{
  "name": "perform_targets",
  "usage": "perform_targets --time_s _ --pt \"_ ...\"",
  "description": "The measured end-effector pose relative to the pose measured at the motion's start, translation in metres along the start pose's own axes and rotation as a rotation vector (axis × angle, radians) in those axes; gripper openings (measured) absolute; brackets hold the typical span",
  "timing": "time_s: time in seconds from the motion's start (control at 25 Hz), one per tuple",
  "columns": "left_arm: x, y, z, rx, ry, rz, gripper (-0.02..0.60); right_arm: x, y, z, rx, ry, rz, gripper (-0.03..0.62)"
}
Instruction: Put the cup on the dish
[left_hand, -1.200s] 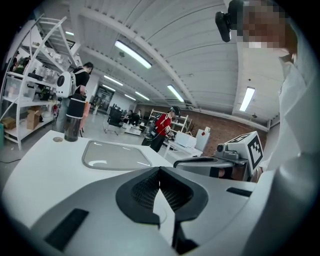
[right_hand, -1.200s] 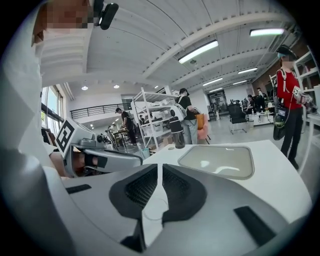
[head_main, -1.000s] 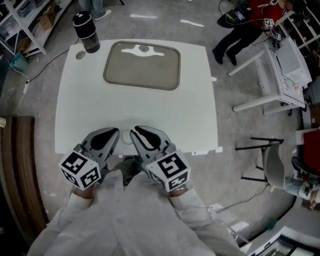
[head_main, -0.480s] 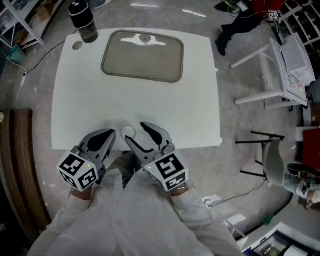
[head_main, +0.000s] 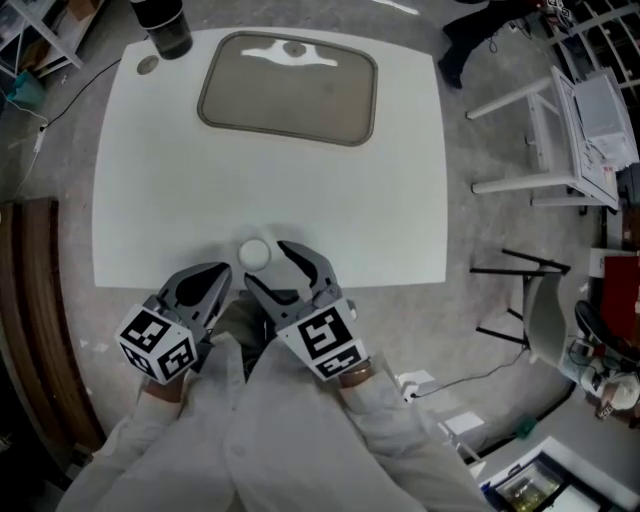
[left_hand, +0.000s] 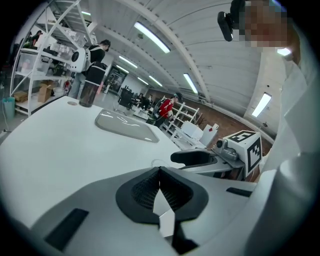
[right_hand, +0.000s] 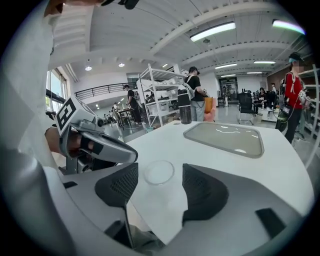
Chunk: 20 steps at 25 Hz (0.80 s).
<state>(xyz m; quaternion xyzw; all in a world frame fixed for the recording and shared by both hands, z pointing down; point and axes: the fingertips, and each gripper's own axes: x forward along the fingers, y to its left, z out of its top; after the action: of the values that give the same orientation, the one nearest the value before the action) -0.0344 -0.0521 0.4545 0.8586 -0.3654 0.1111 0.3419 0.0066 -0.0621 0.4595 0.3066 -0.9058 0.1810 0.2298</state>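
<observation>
Overhead, strip lights (right_hand: 212, 31) shine on the white table (head_main: 270, 200) and dish (head_main: 288, 88).

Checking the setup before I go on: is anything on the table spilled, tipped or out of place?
Nothing looks spilled or damaged. One thing to note: the clear cup sits close to the table's near edge, far from the dish; a knock might push it off.
</observation>
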Motion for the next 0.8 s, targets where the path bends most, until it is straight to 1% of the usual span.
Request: perform_targets --time_s 0.24,0.48,0.8 --pt "-0.006 0.012 -0.019 -0.028 0.022 -0.006 0.008 0.022 0.013 -0.019 -0.004 0.051 0.019 0.272" --pt "-0.002 0.019 -0.035 -0.055 0.048 0.005 0.008 0.032 0.010 -0.038 0.016 0.081 0.010 0.272" --pt "0.006 0.027 -0.048 -0.053 0.072 0.010 0.008 0.046 0.003 -0.050 0.009 0.104 0.000 0.272"
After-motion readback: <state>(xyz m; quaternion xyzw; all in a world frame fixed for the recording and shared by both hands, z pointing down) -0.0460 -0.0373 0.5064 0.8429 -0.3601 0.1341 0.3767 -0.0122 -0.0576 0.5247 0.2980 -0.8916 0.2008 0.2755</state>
